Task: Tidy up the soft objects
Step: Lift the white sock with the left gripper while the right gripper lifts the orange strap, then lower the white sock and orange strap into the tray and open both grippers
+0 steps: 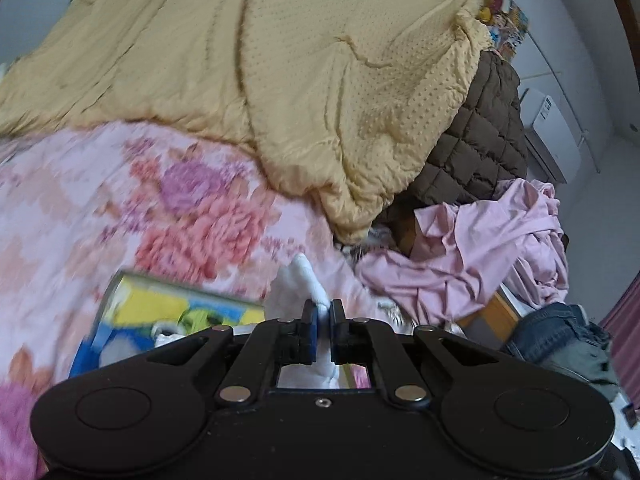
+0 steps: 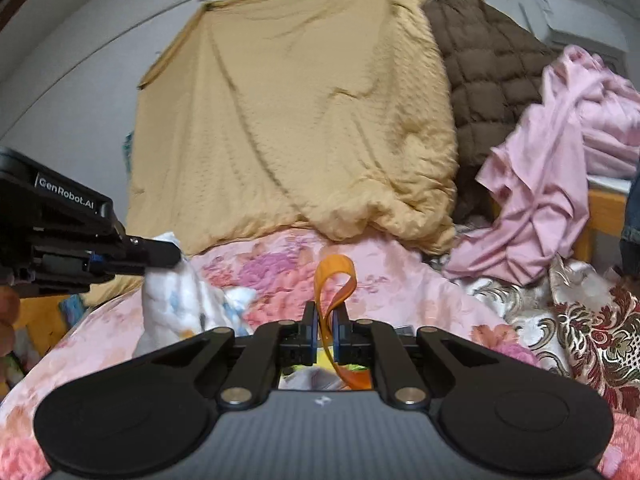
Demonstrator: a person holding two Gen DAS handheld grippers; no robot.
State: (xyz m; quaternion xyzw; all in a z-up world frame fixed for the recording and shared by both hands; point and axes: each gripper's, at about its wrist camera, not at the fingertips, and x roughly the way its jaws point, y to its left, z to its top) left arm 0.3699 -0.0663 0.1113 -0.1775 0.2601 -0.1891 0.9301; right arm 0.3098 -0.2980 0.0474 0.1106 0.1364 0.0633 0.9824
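In the left wrist view my left gripper [image 1: 324, 314] is shut on a fold of white soft cloth [image 1: 298, 282] that sticks up past the pads. The right wrist view shows that gripper [image 2: 174, 255] from the side at the left, with the white cloth [image 2: 176, 308], printed with blue and orange patches, hanging below it. My right gripper [image 2: 325, 322] is shut on an orange strap [image 2: 335, 276], whose loop stands above the pads. A yellow and blue printed item [image 1: 160, 318] lies blurred below the left gripper. Everything is above a pink floral quilt [image 1: 160, 208].
A large yellow quilt [image 2: 288, 128] is heaped behind the floral one. To its right lie a brown quilted jacket [image 2: 488, 68] and a crumpled pink sheet [image 2: 540, 184]. A patterned red and cream cloth [image 2: 588, 328] lies at the right, and jeans [image 1: 560, 340] hang beside a wooden frame.
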